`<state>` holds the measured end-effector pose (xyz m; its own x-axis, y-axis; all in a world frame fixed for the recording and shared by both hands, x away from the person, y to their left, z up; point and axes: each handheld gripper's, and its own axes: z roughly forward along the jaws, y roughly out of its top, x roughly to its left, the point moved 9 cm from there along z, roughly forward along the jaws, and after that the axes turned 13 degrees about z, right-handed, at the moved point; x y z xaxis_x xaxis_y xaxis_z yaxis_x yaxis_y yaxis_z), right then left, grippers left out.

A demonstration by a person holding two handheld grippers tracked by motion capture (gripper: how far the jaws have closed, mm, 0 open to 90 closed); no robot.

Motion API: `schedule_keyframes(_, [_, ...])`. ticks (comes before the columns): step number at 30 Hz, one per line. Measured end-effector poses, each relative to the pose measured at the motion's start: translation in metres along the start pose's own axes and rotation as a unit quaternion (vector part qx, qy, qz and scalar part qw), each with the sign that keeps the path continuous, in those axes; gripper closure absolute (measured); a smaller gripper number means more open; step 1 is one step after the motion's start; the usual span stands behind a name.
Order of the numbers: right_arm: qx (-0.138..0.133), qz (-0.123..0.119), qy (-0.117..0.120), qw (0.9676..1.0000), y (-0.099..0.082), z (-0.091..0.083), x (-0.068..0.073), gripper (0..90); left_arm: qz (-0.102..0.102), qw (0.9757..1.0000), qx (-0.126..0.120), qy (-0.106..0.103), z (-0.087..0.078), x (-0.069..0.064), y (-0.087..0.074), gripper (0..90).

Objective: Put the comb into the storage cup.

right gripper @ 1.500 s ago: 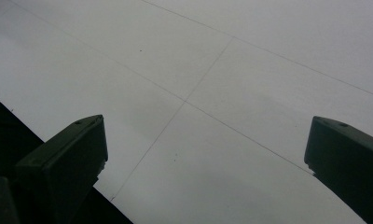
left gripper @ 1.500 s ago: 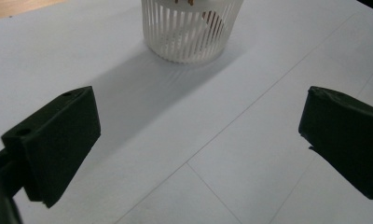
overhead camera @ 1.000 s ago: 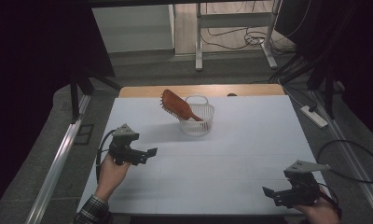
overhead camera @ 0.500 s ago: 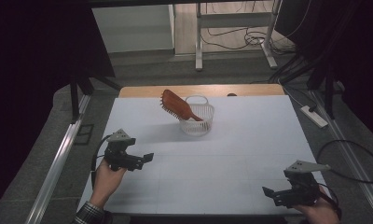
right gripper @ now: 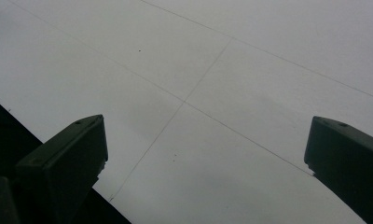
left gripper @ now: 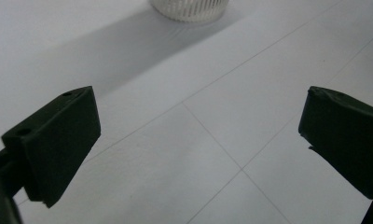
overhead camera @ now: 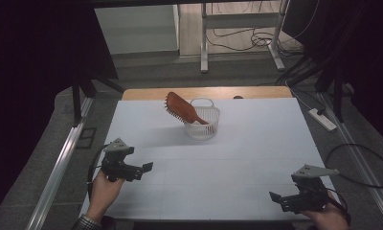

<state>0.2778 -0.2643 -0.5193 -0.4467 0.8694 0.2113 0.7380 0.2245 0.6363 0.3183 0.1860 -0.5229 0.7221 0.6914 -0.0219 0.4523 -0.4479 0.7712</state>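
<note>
We are looking down on a wide white table point(overhead camera: 256, 158), the biggest thing here, crossed by faint thin seam lines. At its far edge a strip of bare wood point(overhead camera: 146, 93) is showing. Beyond the table, cables point(overhead camera: 247, 36) are lying on the floor, and a white power strip point(overhead camera: 322, 119) is lying off the table's right side.

Toward the far middle of the table a small white slatted basket point(overhead camera: 209, 127) is standing upright. A reddish-brown hairbrush point(overhead camera: 180, 108) is leaning in it, handle down inside the basket, bristled head sticking up and out over the left rim. In the left gripper view we are seeing the basket's base point(left gripper: 190, 9) at the top edge, well ahead of the jaws.

At the near left we are holding the left gripper point(overhead camera: 145, 167), pointing rightward over the bare table, well apart from the basket. Its two black jaws are standing wide apart with nothing between them. At the near right corner we are holding the right gripper point(overhead camera: 275, 197), pointing left, close above the table's front edge. Its jaws are also standing wide apart and gripping nothing.
</note>
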Motion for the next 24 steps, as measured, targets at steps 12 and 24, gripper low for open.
schedule_keyframes(12, [0.000, 0.000, -0.002, 1.0000, 0.000, 0.000, 0.000, 0.0, -0.009, 0.9999, 0.003, 0.009, -0.012, -0.003, -0.015, 0.0])
schedule_keyframes(24, [0.000, 0.000, -0.004, 1.0000, 0.000, 0.000, -0.001, 0.0, -0.014, 0.9997, 0.005, 0.017, -0.024, -0.007, -0.029, 0.0])
